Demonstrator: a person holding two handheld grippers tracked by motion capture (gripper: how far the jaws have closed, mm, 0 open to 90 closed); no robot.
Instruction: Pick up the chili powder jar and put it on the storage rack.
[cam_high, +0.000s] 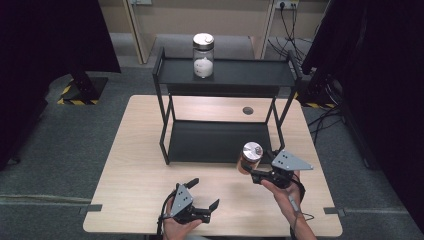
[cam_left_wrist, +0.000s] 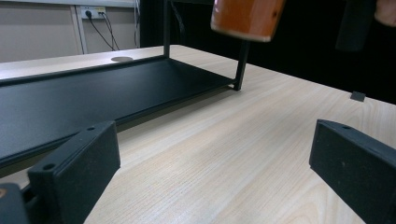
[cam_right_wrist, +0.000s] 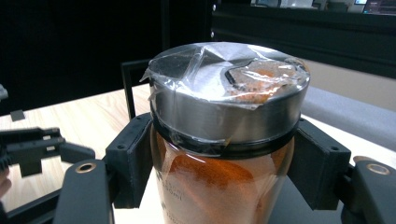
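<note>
A glass jar of orange powder (cam_high: 248, 159) with a silver lid is lifted off the table at the front right of the black rack, and my right gripper (cam_high: 251, 171) is shut on it. In the right gripper view the two black pads press the jar (cam_right_wrist: 224, 140) just under its lid, which has torn clear film on it. My left gripper (cam_high: 204, 193) rests low near the table's front edge, held by a hand, its jaws wide apart with nothing between them. In the left gripper view my left gripper (cam_left_wrist: 215, 172) faces bare wood, and the jar's bottom (cam_left_wrist: 246, 17) hangs at the top.
A black two-tier metal rack (cam_high: 223, 75) stands at the middle back of the wooden table (cam_high: 135, 170). A second jar with white powder (cam_high: 203, 55) stands on its top shelf. Its lower shelf (cam_high: 220, 141) is bare. A round cable hole (cam_high: 248, 110) lies behind it.
</note>
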